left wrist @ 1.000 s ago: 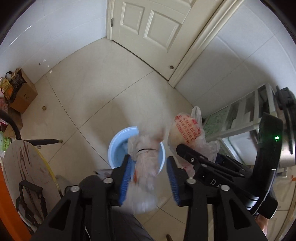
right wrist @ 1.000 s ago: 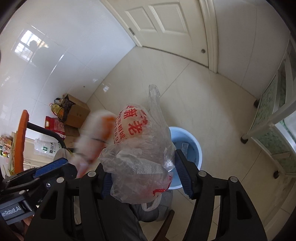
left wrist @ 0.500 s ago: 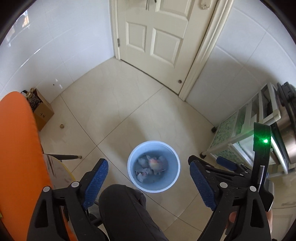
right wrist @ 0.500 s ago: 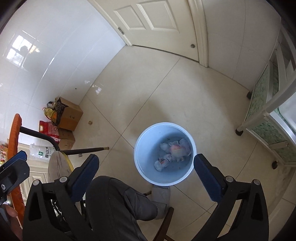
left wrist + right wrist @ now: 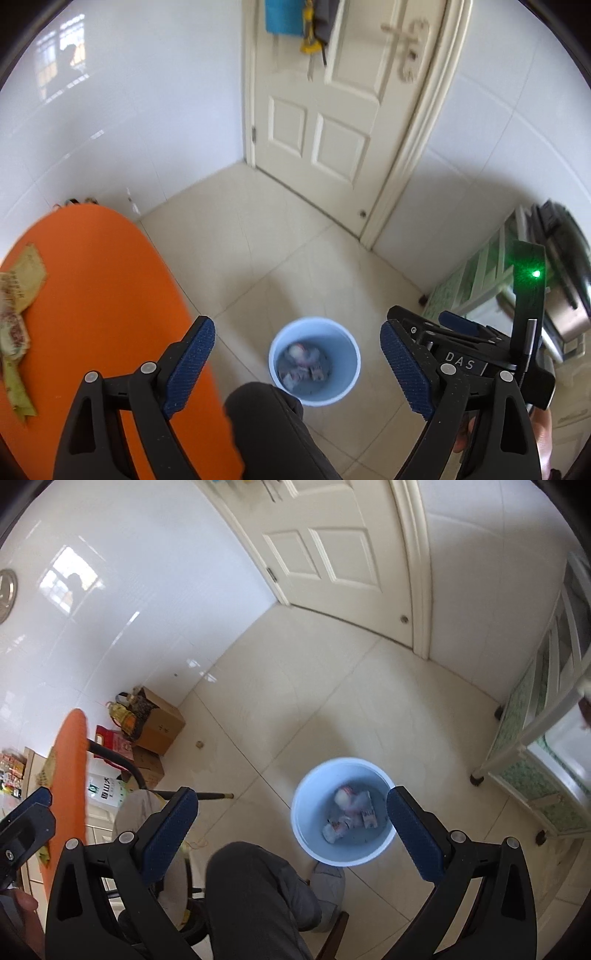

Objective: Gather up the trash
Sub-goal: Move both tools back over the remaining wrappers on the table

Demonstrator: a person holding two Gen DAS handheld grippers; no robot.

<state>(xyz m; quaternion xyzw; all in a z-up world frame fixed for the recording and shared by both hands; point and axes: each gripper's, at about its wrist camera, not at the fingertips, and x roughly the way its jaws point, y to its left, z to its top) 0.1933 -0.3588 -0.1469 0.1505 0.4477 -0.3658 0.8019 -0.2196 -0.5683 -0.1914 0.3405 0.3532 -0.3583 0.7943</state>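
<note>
A: What's the biggest thing around the bin?

B: The tiled floor point(image 5: 295, 709) it stands on, then the cream door point(image 5: 332, 122) well behind the bin. An orange bench point(image 5: 92, 317) is left of the bin, raised above the floor.

A: And the bin itself?

B: A pale blue bin point(image 5: 347, 373), upright on the floor, just beyond the person's dark-trousered knee point(image 5: 266, 424). In the right view the bin point(image 5: 306, 834) sits just past the knee point(image 5: 251, 882) too, with a grey shoe point(image 5: 328, 882) touching its near side.

A: Where's the trash?

B: Inside the bin: crumpled white and red bags point(image 5: 303, 363) lie on its bottom, seen also from the right point(image 5: 349, 810). More wrappers point(image 5: 14, 317) lie on the bench, well left of the bin.

A: The tongs?

B: The left tongs point(image 5: 297, 367) hang above the bin, jaws wide and widening a little, nothing between the blue pads. The right tongs point(image 5: 291, 829) stand fully apart over the bin's near left side, empty as well.

A: Anything smaller?

B: A cardboard box point(image 5: 159, 727) by the wall, far left of the bin, and a white shelf rack point(image 5: 546, 738) to the bin's right.
</note>
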